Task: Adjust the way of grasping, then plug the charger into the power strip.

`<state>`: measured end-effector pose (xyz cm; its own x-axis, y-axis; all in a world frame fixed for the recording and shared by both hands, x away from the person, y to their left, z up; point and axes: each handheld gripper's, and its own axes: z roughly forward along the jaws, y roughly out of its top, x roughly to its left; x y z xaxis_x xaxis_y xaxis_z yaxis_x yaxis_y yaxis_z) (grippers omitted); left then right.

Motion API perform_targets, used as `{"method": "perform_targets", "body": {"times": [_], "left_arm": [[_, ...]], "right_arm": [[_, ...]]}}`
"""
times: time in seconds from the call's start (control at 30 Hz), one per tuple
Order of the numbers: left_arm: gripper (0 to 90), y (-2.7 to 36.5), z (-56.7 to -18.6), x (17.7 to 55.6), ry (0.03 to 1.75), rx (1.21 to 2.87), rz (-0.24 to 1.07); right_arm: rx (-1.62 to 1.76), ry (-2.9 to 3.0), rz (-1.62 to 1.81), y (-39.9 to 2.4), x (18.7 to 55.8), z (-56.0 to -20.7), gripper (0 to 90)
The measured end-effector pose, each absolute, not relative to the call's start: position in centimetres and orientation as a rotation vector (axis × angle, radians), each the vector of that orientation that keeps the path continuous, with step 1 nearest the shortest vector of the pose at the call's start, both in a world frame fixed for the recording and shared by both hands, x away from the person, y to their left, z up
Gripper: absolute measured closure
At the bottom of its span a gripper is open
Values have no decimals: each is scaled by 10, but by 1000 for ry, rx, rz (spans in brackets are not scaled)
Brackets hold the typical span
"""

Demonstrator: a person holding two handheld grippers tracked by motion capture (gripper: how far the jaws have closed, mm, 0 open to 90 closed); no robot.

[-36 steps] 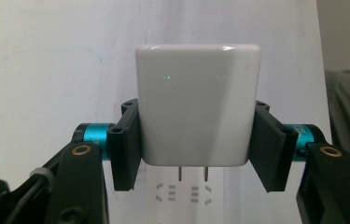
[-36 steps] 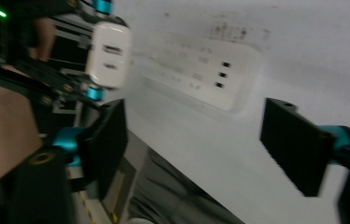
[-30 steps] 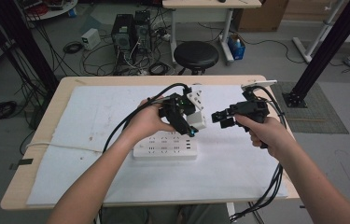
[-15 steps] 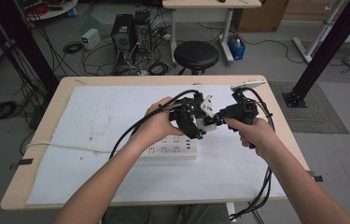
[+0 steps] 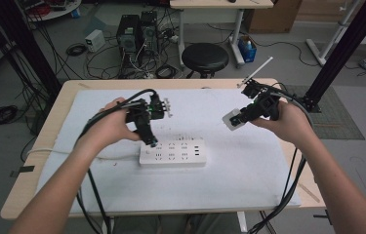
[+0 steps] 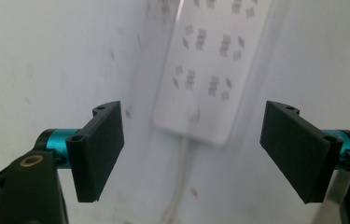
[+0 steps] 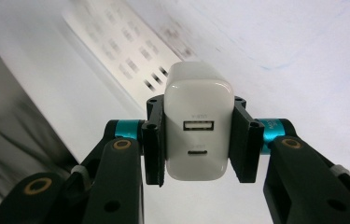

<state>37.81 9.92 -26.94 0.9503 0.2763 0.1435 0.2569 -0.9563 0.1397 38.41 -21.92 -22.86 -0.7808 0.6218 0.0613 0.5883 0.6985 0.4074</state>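
Observation:
A white power strip (image 5: 172, 152) lies flat on the white mat in the middle of the table, its cord running off to the left. My left gripper (image 5: 150, 140) hovers over the strip's left end, open, with nothing between its jaws; the left gripper view looks down on the power strip (image 6: 208, 70) and its cord. My right gripper (image 5: 236, 120) is up at the right of the table, shut on a white USB charger (image 5: 233, 120). The charger (image 7: 199, 122) sits squarely between the black pads, its two ports facing the camera.
The wooden table (image 5: 29, 170) carries a white mat (image 5: 249, 185). A thin white stick (image 5: 257, 71) lies at the back right edge. Beyond the table are a black stool (image 5: 205, 57), computer boxes and cables on the floor. A black frame post (image 5: 339, 48) stands at right.
The two grippers were together over the strip's middle; now they have separated. The charger went from the left gripper to the right, which carried it off rightward. The left gripper opened and moved left.

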Motion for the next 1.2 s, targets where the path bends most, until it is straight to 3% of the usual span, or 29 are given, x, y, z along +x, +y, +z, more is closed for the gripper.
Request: {"method": "perform_targets", "body": {"times": [0.13, 0.43, 0.87, 1.2], "left_arm": [[216, 127, -264, 378, 539, 3021, 170], [216, 171, -265, 388, 728, 3033, 205], [216, 176, -259, 375, 717, 2995, 232], [216, 185, -268, 367, 727, 2957, 265]], "right_arm": [[810, 2830, 453, -211, 384, -222, 620], [731, 2828, 351, -202, 382, -222, 619], [581, 2869, 311, -173, 392, -234, 620], [341, 2959, 215, -119, 410, -272, 619]]}}
